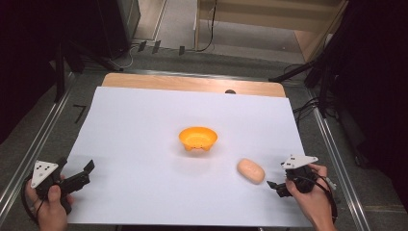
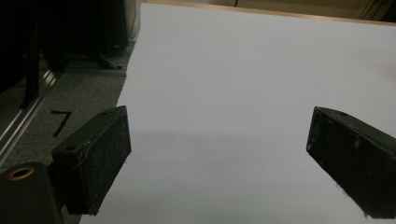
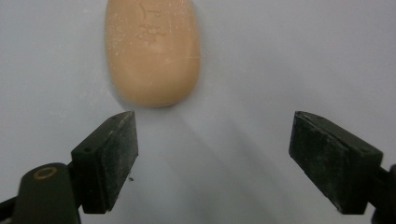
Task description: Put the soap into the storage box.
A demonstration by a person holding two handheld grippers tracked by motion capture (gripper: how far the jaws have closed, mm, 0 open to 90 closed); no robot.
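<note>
Peach-coloured soap bar point(image 1: 250, 170) lying loose at four o'clock from orange bowl point(image 1: 197, 138), right gripper point(image 1: 275, 186) low beside it, jaws apart, empty.

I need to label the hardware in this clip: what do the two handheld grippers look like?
Both the left gripper and the right gripper are black, each with two blocky black jaws faced with flat, speckled pads, a grey three-cornered plate dotted with holes on top, and a thin black cable looping below the hand. A brass-ringed hole sits by each camera.
</note>
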